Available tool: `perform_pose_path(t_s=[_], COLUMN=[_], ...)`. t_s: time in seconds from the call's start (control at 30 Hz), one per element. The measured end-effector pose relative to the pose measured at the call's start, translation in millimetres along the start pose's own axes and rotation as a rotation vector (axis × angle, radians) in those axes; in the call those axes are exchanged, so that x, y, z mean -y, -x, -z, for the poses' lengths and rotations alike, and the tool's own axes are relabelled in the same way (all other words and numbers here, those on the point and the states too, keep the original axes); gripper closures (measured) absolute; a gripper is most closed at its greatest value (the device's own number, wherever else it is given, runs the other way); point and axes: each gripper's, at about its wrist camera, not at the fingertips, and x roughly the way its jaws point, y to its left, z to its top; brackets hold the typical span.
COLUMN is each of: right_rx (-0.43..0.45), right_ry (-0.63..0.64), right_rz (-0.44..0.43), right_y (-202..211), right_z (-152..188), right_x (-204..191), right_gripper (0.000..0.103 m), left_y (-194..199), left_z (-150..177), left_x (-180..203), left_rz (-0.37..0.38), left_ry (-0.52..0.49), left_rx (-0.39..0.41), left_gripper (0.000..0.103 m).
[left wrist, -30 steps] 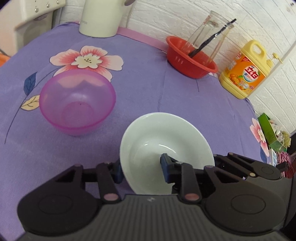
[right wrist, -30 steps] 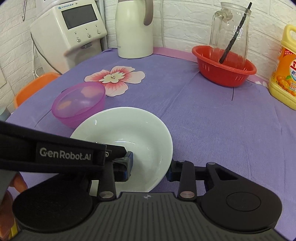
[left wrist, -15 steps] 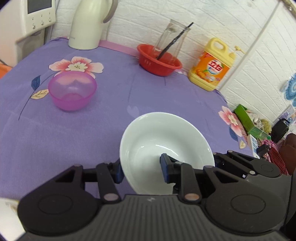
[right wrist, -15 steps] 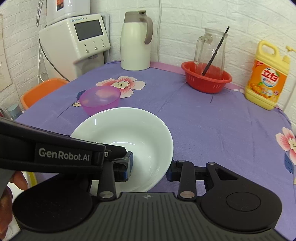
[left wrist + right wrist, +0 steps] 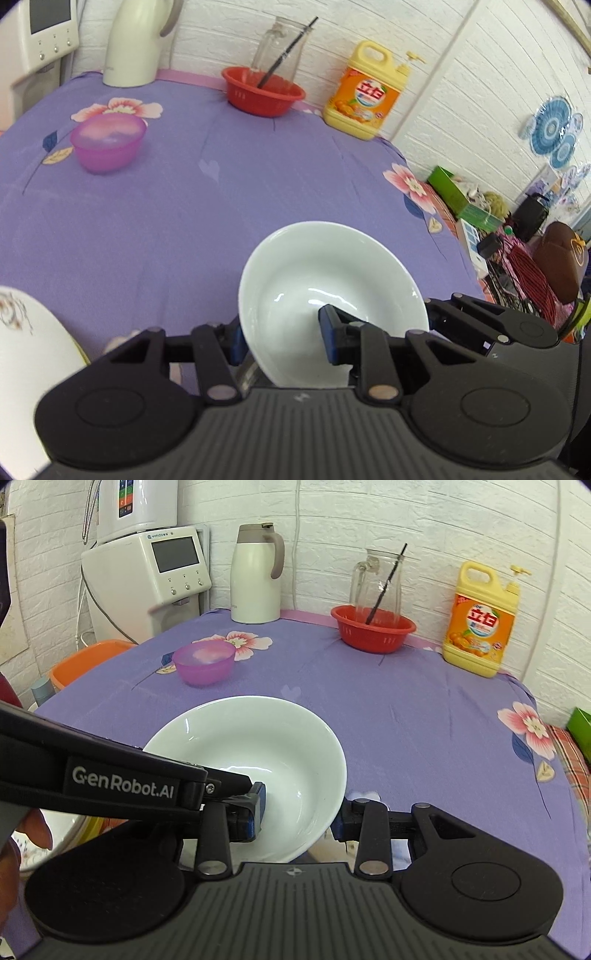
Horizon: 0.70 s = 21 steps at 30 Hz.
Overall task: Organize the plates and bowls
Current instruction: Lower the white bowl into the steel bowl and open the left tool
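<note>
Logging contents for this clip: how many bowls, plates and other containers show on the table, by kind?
Bowls: 2, white bowl held by both grippers, pink bowl.
Plates: 1, plate at the near left edge.
Baskets: 1, red basket.
Jugs: 2, thermos jug, glass pitcher.
Detergent bottles: 1, detergent bottle.
Total: 7.

We note a table under a purple floral cloth (image 5: pixel 406 716) — on it stand a pink plastic bowl (image 5: pixel 204 663), a white jug (image 5: pixel 255 576), a red basket (image 5: pixel 372 632) and a yellow detergent bottle (image 5: pixel 480 622).

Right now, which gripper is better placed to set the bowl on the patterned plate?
Left, probably: left gripper and right gripper both clamp the white bowl, but the patterned plate lies leftward.
</note>
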Motion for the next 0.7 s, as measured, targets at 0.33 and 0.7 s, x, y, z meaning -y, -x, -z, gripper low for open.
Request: perform_pose_path(t_s=[0.33, 0.7], right_rx=[0.004, -0.013], right_ry=[-0.022, -0.032], right_rz=[0.023, -0.009], right_y=[22.3, 19.7], right_z=[41.5, 53.5], right_x=[-4.1, -7.7], right_gripper=[0.040, 0.039], left_y=[2.0, -3.5], left_z=[37.5, 47.6], left_x=[8.7, 2.1], left_rz=[0.018, 0.011], left_ry=[-0.056, -0.108], left_rx=[-0.037, -0.056], left_gripper=[0.079, 0.077])
